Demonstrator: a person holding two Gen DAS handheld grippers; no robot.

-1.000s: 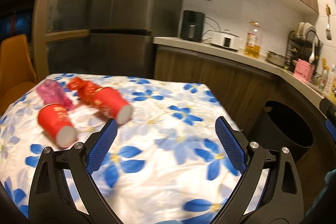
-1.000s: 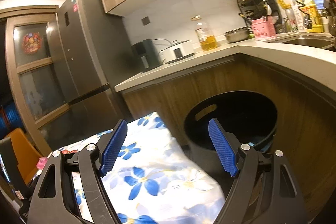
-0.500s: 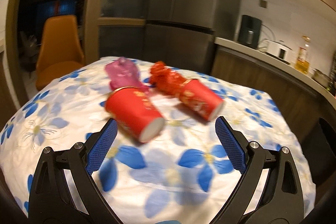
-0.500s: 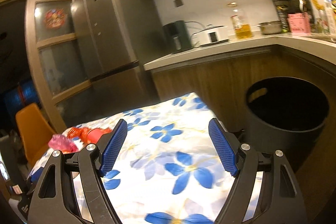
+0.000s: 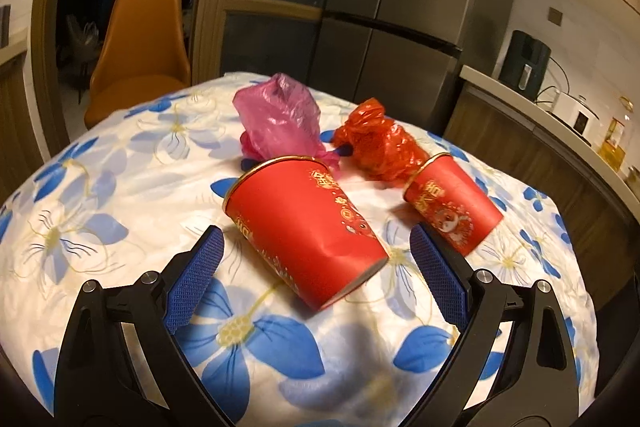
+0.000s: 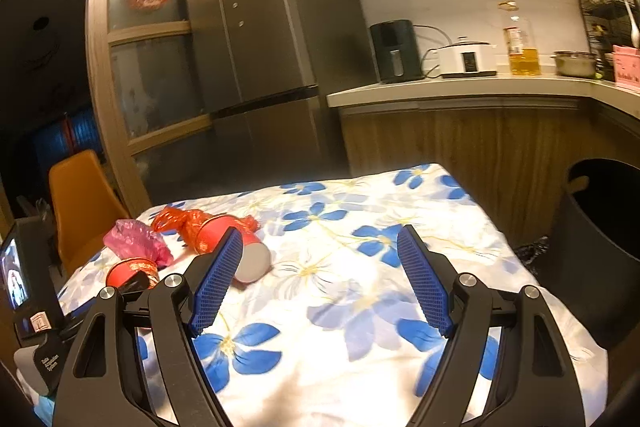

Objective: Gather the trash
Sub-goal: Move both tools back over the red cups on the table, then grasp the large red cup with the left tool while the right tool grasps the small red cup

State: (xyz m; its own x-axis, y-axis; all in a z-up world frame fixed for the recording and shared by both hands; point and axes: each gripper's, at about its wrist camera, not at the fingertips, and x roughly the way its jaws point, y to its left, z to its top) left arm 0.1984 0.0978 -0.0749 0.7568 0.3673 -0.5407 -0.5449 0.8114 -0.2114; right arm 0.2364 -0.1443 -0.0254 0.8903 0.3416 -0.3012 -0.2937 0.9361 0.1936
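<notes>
Writing: both red paper cups carry gold Chinese characters and printed figures, too small and skewed to read. A label on the grey device at the left edge of the right wrist view is illegible.

Left tongs (image 5: 316,259): blue pads wide apart, nothing clamped. They tilt downward over the tabletop (image 5: 120,187), which wears a white cloth with blue flowers. The near red cup (image 5: 304,227) lies on its side between the two pads, its base end toward the camera, with no pad touching it.

Second red cup (image 5: 452,207) lies on its side just right of the first, close to the right pad. Behind the cups, toward the far edge of the tabletop: a crumpled pink plastic bag (image 5: 280,119) and a crumpled red plastic bag (image 5: 376,143), the red one touching the second cup's rim.

Right tongs (image 6: 320,279): pads wide apart and empty, aimed only slightly downward across the tabletop's middle. All four pieces of trash sit near the tabletop's left edge in this view. A black bin (image 6: 600,239) stands on the floor off the right edge.

Change from a second ago: the left view then showed the cups small and off to the left; they now fill the centre. The right view has swung from the bin toward the tabletop.
</notes>
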